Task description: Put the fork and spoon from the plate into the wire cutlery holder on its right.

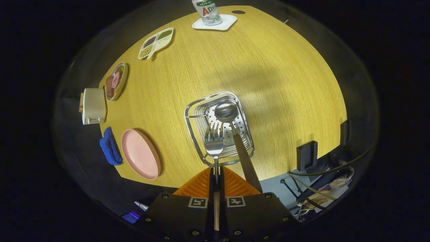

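Observation:
My gripper (216,174) is shut on the thin handle of a metal fork (214,143), whose tines point away from me over the near part of the wire cutlery holder (186,117). The holder stands on the wooden table just beyond my fingers. A spoon (226,112) is in it, bowl down on the perforated bottom, and its brown handle leans up toward me to the right of the fork. The pink plate (139,153) lies to the holder's left with nothing on it.
Left of the plate lies a blue cloth (109,148); beyond it are a cream toaster (93,106), a food plate (116,80) and a divided dish (156,43). A bottle (206,11) on a white coaster stands at the far edge. Black brackets (305,154) and cables sit at the near right edge.

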Tool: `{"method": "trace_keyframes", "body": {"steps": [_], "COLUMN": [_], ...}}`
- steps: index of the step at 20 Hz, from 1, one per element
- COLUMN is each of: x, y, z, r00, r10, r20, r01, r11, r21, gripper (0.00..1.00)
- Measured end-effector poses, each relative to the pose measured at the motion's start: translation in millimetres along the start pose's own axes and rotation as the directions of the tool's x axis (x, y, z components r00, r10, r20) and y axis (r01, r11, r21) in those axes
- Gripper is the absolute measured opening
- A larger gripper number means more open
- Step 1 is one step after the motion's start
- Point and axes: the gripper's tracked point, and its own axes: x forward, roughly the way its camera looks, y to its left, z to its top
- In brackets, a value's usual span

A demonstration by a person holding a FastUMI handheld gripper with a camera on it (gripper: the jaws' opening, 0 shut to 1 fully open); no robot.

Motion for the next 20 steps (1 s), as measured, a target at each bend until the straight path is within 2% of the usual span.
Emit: {"method": "trace_keyframes", "body": {"steps": [2, 7, 10, 11, 12, 20], "x": [-1.6, -4.6, -14.6, -19.5, -22.5, -49.7], "y": [4.3, 4.0, 3.5, 4.1, 4.8, 2.7], "z": [0.3, 0.5, 2.3, 5.2, 8.3, 8.1], "r00": [1.000, 0.999, 0.996, 0.995, 0.993, 0.967], "r10": [0.022, 0.024, 0.038, 0.039, 0.040, 0.063], "r20": [0.000, 0.031, 0.076, 0.095, 0.113, 0.247], "r01": [-0.022, -0.025, -0.041, -0.044, -0.046, -0.085], "r11": [1.000, 0.999, 0.998, 0.998, 0.998, 0.993], "r21": [0.016, 0.028, 0.040, 0.045, 0.049, 0.081], "gripper": [0.10, 0.10, 0.13, 0.19, 0.20, 0.20]}}
